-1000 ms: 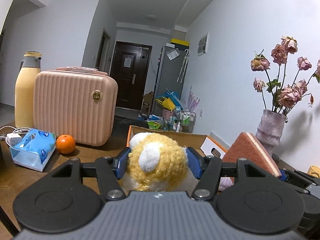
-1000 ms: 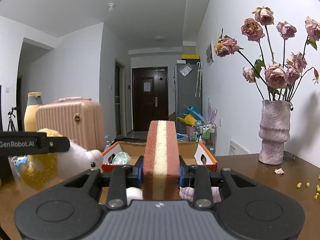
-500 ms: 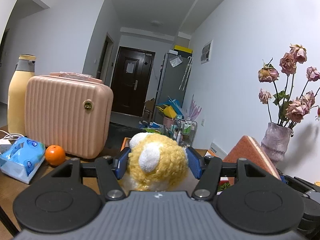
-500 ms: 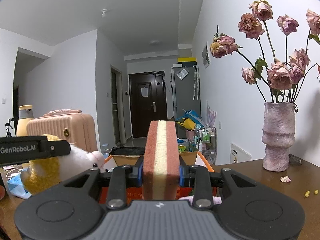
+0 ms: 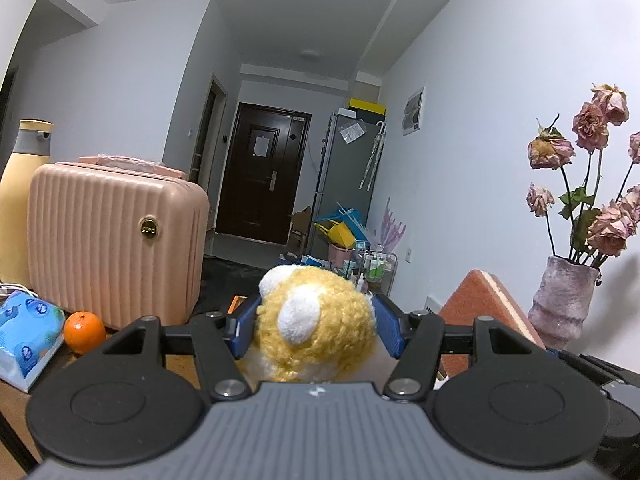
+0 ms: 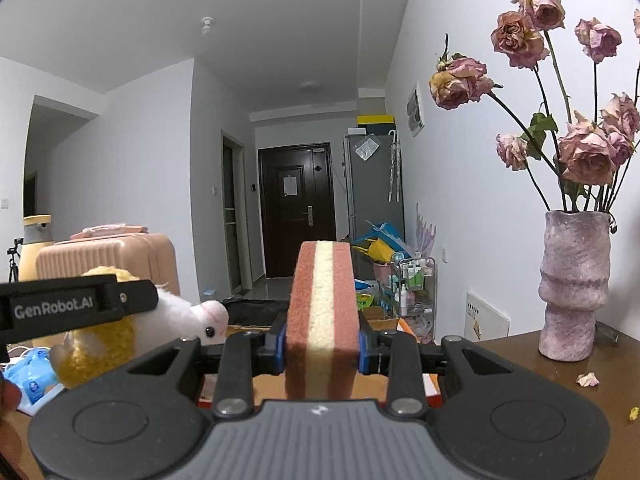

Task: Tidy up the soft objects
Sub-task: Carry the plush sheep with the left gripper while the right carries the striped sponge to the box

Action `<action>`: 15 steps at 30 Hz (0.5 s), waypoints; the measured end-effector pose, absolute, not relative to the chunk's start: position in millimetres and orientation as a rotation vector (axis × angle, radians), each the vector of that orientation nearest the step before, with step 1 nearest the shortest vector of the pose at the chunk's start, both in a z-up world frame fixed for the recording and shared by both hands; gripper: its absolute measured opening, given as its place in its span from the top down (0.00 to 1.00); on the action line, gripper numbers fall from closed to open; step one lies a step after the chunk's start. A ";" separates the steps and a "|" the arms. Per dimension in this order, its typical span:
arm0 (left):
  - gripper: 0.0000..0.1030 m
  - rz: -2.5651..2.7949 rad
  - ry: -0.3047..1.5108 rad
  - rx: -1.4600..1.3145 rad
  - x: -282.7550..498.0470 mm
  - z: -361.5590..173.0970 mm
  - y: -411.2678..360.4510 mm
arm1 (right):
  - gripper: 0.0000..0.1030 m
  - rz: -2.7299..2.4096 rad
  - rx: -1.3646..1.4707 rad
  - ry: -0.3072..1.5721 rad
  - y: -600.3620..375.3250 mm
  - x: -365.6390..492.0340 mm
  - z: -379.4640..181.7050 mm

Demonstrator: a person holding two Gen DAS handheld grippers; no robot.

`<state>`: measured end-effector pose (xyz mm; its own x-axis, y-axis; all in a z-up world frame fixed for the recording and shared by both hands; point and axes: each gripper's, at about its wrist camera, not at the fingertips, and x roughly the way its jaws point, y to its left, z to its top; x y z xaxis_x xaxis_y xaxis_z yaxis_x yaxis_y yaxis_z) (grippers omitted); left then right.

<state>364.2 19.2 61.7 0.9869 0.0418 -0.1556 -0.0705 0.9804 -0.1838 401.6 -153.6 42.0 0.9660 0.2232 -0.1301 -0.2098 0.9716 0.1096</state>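
Observation:
My left gripper [image 5: 316, 328] is shut on a plush toy [image 5: 312, 324] with curly yellow wool and white ears, held above the wooden table. In the right wrist view the same toy [image 6: 172, 320] shows its white face, under the left gripper's black bar at the left. My right gripper [image 6: 322, 344] is shut on a sponge [image 6: 322, 312] with red-brown sides and a cream middle, standing upright between the blue pads. In the left wrist view the sponge [image 5: 484, 308] shows at the right. An orange-rimmed cardboard box [image 6: 428, 384] lies low behind the grippers, mostly hidden.
A pink ribbed suitcase [image 5: 112, 240] and a yellow bottle [image 5: 20, 196] stand at the left. An orange [image 5: 84, 332] and a blue tissue pack [image 5: 24, 332] lie in front of them. A vase of dried roses [image 6: 572, 284] stands on the table at the right, with petal crumbs nearby.
Both grippers have risen with their loads still held. The table and box have sunk lower in both views and more of the ceiling shows.

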 end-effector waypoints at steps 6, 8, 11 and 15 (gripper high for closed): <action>0.41 0.064 0.141 -0.183 384.5 63.3 14.0 | 0.70 0.215 0.090 0.151 -154.1 425.1 45.6; 0.41 0.069 0.135 -0.182 391.9 64.8 12.6 | 0.70 0.214 0.088 0.156 -154.4 432.8 46.5; 0.41 0.075 0.134 -0.183 404.3 66.3 11.0 | 0.70 0.214 0.087 0.166 -154.4 445.3 47.6; 0.41 0.086 0.135 -0.185 420.4 67.2 11.3 | 0.70 0.215 0.074 0.183 -152.1 463.4 49.1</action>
